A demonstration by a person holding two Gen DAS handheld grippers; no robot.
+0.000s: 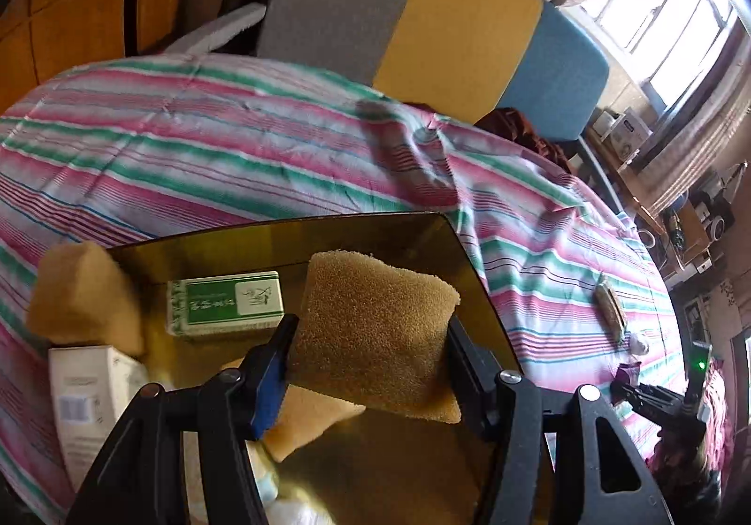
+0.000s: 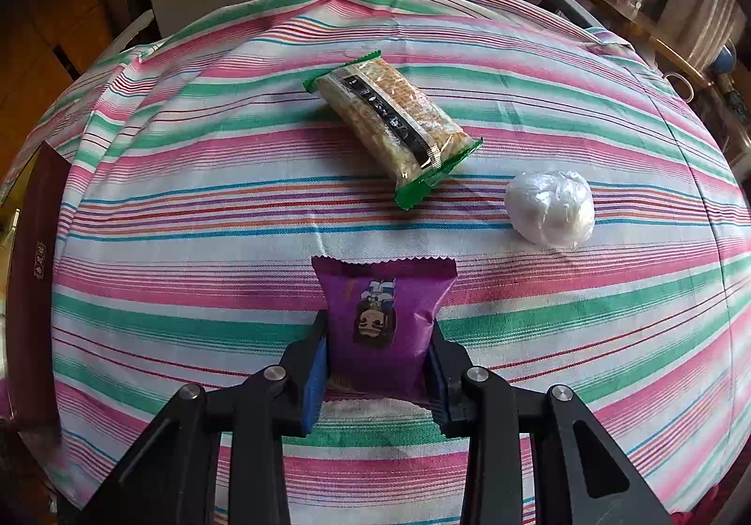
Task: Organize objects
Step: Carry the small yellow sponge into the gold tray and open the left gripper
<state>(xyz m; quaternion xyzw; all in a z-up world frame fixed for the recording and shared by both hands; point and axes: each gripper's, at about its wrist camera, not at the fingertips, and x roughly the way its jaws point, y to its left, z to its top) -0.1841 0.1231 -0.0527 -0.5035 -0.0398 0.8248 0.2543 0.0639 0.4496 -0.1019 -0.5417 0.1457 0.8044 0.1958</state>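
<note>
Left wrist view: left gripper (image 1: pixel 371 337) squeezing a brown sponge (image 1: pixel 375 328) in the lower middle of the frame, jaws clamped on its two sides. Holding it up over a shiny yellow tray (image 1: pixel 399 239). Lying in the tray at center left, a green and white box (image 1: pixel 225 304). Sitting at the tray's left edge, a second tan sponge (image 1: pixel 84 295), with a white box (image 1: pixel 89 403) just below it. Peeking out under the held sponge, a third tan sponge (image 1: pixel 310 422). Spreading across the middle of the frame, a striped cloth (image 1: pixel 211 140).

Right wrist view: right gripper (image 2: pixel 378 358) pinching a purple snack packet (image 2: pixel 382 318) in the lower middle of the frame, jaws clamped on both its sides. Lying above it on the striped cloth (image 2: pixel 187 206), a cracker pack with green ends (image 2: pixel 392 126). Sitting at center right, well apart from the packet, a white wrapped ball (image 2: pixel 551 208). Showing at the far left edge, a dark red box (image 2: pixel 35 271).
</note>
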